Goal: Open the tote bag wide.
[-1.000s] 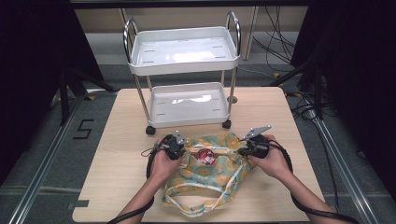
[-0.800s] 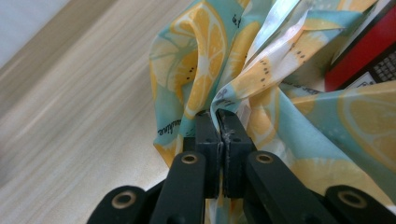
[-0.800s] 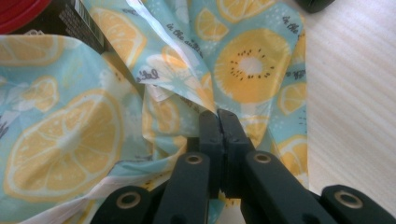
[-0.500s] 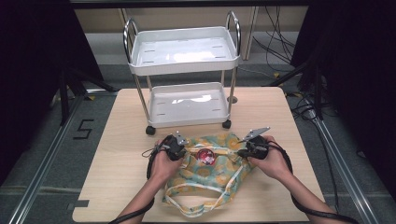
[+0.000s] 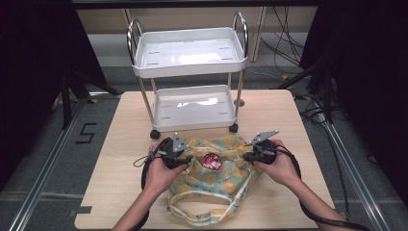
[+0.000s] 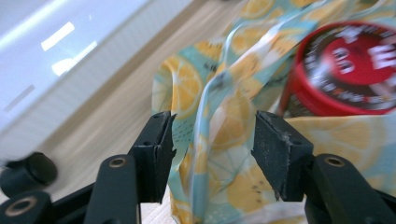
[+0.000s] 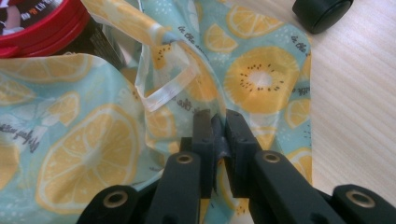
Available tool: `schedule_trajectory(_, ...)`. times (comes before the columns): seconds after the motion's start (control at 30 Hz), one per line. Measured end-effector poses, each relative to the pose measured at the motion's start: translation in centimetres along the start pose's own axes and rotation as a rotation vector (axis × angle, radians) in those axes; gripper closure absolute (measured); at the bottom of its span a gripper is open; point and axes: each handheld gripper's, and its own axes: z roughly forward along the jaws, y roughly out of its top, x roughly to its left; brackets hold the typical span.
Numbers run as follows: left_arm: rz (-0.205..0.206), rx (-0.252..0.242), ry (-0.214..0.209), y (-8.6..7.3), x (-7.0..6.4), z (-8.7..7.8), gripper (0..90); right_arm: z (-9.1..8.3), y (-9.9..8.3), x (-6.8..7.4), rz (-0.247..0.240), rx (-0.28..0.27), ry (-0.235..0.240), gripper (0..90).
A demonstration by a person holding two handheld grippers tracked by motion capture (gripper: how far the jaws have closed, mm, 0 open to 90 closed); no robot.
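Currently, the turquoise fabric bag printed with orange slices [image 5: 216,185] lies on the pale wooden tabletop [image 5: 120,144], near its front edge, with the looped handles toward the person. The bag mouth faces the far side, and a round container with a red lid [image 5: 211,161] sits inside that mouth.

Left tongs [image 5: 185,159]: positioned at the left edge of the bag mouth. In the left gripper view [image 6: 210,140], the jaws stand wide apart, with a fold of the bag fabric [image 6: 219,135] between them; the red lid [image 6: 350,60] sits just beyond, to the right.

Right tongs [image 5: 246,155]: positioned at the right edge of the bag mouth. In the right gripper view [image 7: 218,128], the jaws are pressed together on a pinch of the bag fabric [image 7: 252,79].

A white two-tier metal trolley on black castors [image 5: 190,62] stands on the far half of the tabletop, just beyond the bag.
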Motion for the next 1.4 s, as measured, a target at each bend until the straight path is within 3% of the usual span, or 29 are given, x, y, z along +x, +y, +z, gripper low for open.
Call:
schedule_trajectory(0.13, 0.038, -0.049, -0.012, 0.6, -0.9, -1.3, 47.3, 0.1, 0.0, 0.1, -0.008, -0.022, -0.010, 84.7)
schedule_trajectory(0.27, 0.076, -0.069, -0.112, 0.9, -2.5, -2.1, 47.6, 0.0, 0.1, 0.2, -0.013, -0.032, -0.013, 84.2)
schedule_trajectory(0.33, 0.129, -0.044, -0.158, 1.0, -3.1, -2.2, 44.8, -0.1, 0.1, 0.3, 0.000, -0.026, -0.006, 84.1)
schedule_trajectory(0.4, 0.128, -0.055, -0.194, 0.8, -4.0, -1.9, 42.3, -0.1, 0.2, 0.3, -0.004, -0.030, -0.008, 83.9)
schedule_trajectory(0.5, 0.190, -0.032, -0.203, 0.6, -4.6, -1.5, 40.3, -0.1, 0.1, 0.2, -0.010, -0.031, -0.009, 83.7)
schedule_trajectory(0.73, 0.249, -0.027, -0.200, 0.0, -4.9, -0.2, 48.0, 0.0, 0.1, 0.2, -0.009, -0.012, -0.004, 83.1)
schedule_trajectory(0.87, 0.247, -0.033, -0.199, -0.2, -5.1, 0.0, 54.6, 0.1, 0.1, 0.1, -0.011, -0.026, -0.014, 82.8)
schedule_trajectory(0.93, 0.244, -0.028, -0.189, -0.2, -5.1, 0.1, 59.3, -0.1, 0.2, 0.2, -0.001, -0.006, -0.004, 82.8)
schedule_trajectory(1.03, 0.226, -0.007, -0.190, -0.5, -5.1, 0.3, 64.9, 0.0, 0.1, 0.2, -0.010, -0.011, -0.007, 82.6)
schedule_trajectory(1.1, 0.211, 0.001, -0.182, -0.8, -5.1, 0.4, 68.2, 0.3, 0.0, 0.3, -0.006, -0.048, -0.019, 82.5)
schedule_trajectory(1.17, 0.191, 0.006, -0.180, -0.9, -5.2, 0.4, 72.2, 0.1, 0.1, 0.0, -0.035, -0.034, -0.021, 82.4)
schedule_trajectory(1.23, 0.169, 0.013, -0.187, -1.0, -5.3, 0.4, 77.7, 0.0, 0.1, 0.1, -0.011, -0.025, -0.007, 82.4)
schedule_trajectory(1.4, 0.149, 0.040, -0.178, -1.1, -5.9, 0.3, 89.3, 0.1, 0.1, 0.1, -0.033, -0.034, -0.019, 82.4)
